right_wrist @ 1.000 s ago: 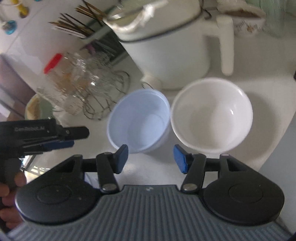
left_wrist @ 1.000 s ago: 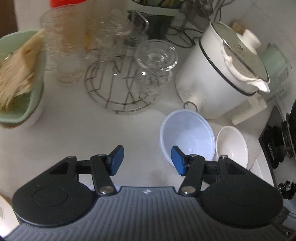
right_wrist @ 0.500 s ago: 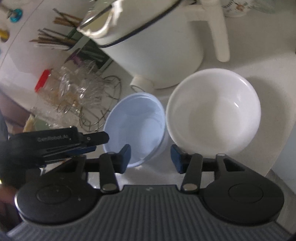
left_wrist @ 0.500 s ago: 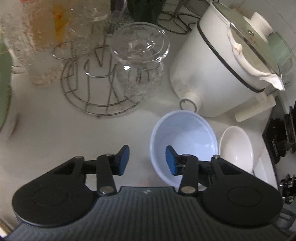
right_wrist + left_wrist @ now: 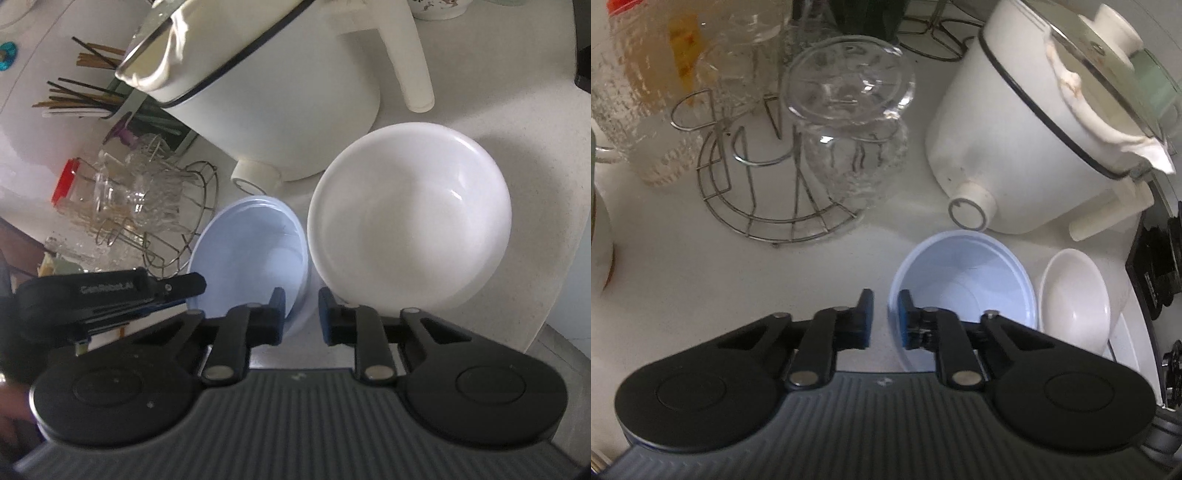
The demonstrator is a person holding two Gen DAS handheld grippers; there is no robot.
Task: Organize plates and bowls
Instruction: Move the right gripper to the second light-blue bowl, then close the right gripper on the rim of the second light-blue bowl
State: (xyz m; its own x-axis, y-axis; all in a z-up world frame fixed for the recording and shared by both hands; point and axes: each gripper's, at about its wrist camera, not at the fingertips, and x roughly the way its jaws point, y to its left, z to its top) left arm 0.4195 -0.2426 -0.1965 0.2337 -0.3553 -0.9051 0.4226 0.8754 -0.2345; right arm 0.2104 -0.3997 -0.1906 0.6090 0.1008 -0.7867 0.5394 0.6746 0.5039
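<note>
My left camera looks over the white counter [image 5: 701,280] to a wire rack [image 5: 764,221] with an upturned glass [image 5: 849,122] and to the big white pot [image 5: 1015,147]. It does not show my right gripper. The right camera does show the other tool: my left gripper [image 5: 192,291] comes in from the left side (a dark bar with lettering), with its tip at the left rim of the blue bowl [image 5: 247,251]. This view also shows chopsticks [image 5: 81,92] behind the pot.

In the left view the jaws of the left gripper have just been closing. They now stand narrow, one finger inside the blue bowl and one outside, and they clamp the near left rim.

My right gripper [image 5: 302,310] has also just been closing, to a thin gap. This gap sits over the right edge of the blue bowl. The white bowl [image 5: 410,221] lies just beside, touching the blue one or nearly so. I cannot tell if these pads press on any rim.
</note>
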